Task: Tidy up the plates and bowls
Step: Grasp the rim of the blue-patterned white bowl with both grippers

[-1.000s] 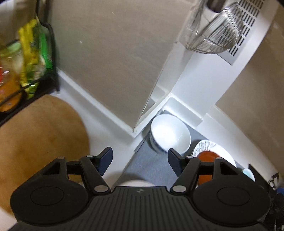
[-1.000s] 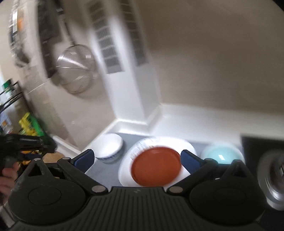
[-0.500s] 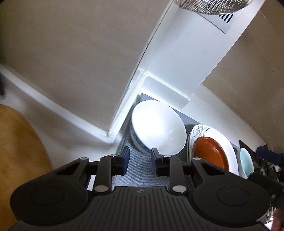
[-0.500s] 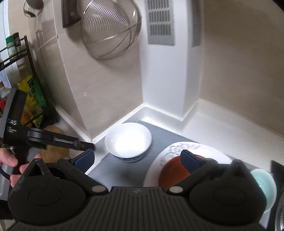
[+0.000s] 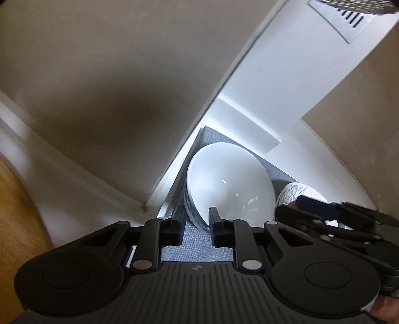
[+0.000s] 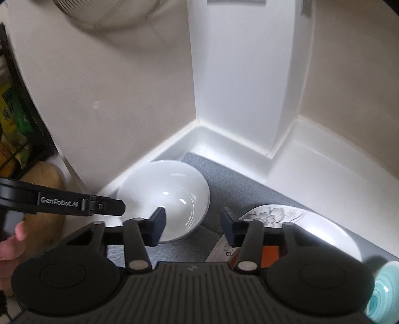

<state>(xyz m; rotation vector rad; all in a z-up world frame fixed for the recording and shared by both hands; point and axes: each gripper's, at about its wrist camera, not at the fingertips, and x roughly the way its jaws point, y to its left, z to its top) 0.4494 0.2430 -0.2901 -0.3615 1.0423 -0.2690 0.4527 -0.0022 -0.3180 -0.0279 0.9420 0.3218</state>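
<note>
A white bowl [image 5: 228, 185] with a blue pattern outside sits on a grey mat [image 6: 237, 184] in the counter corner; it also shows in the right wrist view [image 6: 169, 197]. My left gripper [image 5: 195, 230] straddles its near rim, one finger inside, one outside, with a narrow gap still between the jaws. My right gripper [image 6: 192, 225] is open and empty, hovering between the bowl and a white flowered plate [image 6: 306, 224] that carries a red-orange plate [image 6: 270, 251]. A small teal bowl [image 6: 382, 291] sits at the far right.
Beige walls and a white pillar [image 6: 244, 74] close in the corner behind the dishes. A wooden board [image 5: 17, 224] lies to the left. A black rack with yellow-green packets [image 6: 12, 119] stands at the far left. A metal strainer [image 6: 104, 12] hangs on the wall.
My left gripper has moved in onto the white bowl's rim and its jaws have narrowed. My right gripper has come down and forward toward the dishes, its jaws narrower than before.
</note>
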